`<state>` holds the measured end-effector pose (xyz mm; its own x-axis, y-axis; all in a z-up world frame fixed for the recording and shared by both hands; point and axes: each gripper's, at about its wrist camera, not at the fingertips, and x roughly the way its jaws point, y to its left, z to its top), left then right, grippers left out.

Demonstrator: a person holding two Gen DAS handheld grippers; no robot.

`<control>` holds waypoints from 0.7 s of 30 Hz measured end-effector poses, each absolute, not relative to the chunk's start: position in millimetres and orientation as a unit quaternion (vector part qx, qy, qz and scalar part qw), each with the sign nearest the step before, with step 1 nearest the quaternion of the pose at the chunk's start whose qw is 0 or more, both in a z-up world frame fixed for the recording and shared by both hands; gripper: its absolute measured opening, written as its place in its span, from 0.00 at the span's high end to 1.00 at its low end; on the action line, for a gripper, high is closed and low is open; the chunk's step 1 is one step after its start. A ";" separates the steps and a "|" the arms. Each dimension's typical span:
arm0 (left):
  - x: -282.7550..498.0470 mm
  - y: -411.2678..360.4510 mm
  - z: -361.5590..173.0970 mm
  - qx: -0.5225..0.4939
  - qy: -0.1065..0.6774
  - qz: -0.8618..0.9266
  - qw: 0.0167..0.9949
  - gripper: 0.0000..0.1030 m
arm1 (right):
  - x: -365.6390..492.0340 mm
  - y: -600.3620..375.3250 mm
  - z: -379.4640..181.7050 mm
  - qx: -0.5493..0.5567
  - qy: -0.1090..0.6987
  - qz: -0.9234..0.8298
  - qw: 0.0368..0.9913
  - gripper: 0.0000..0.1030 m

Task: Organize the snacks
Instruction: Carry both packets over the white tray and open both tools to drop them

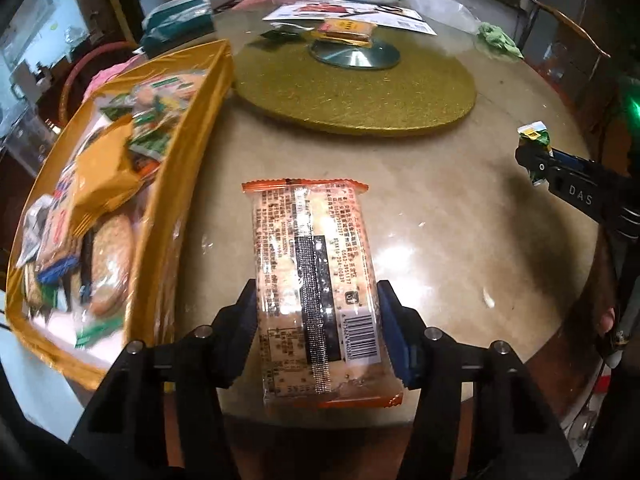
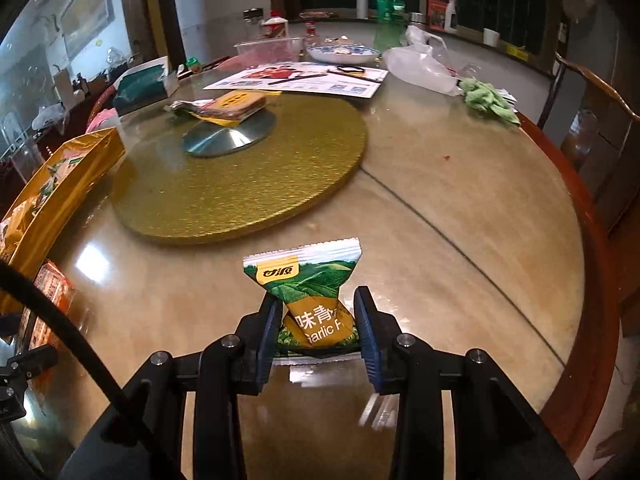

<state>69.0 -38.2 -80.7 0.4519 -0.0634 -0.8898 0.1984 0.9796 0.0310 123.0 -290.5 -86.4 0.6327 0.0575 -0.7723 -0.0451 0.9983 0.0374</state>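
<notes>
An orange-edged cracker pack (image 1: 312,248) lies lengthwise on the glossy round table (image 1: 460,240), barcode side up. My left gripper (image 1: 316,292) straddles its near half, with both blue pads touching the pack's long sides. Left of it stands a gold box (image 1: 180,152) filled with several snack packs. My right gripper (image 2: 318,304) is shut on a green garlic pea packet (image 2: 308,276), pinched and twisted just above the table. In the left wrist view that gripper (image 1: 536,160) and its packet (image 1: 534,136) are at the far right. The right wrist view has the cracker pack (image 2: 48,292) beside the box (image 2: 60,184).
A gold turntable (image 2: 240,172) fills the table's middle and carries a metal disc (image 2: 228,136) with a yellow snack pack (image 2: 236,106) on it. Beyond are printed sheets (image 2: 304,80), a blue plate (image 2: 344,54), a plastic bag (image 2: 420,66) and a green cloth (image 2: 488,100). A wooden chair (image 2: 592,84) stands at the right.
</notes>
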 end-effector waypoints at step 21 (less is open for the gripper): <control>104.4 157.8 41.7 -0.095 0.402 0.002 0.911 0.44 | 160.5 -99.2 -21.5 0.024 0.418 0.316 0.851 0.68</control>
<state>104.4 157.8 41.7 0.6765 -0.0740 -0.7327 -0.0796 0.9818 -0.1726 160.5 -99.2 -21.5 0.4509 0.5578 -0.6968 -0.5170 0.7996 0.3056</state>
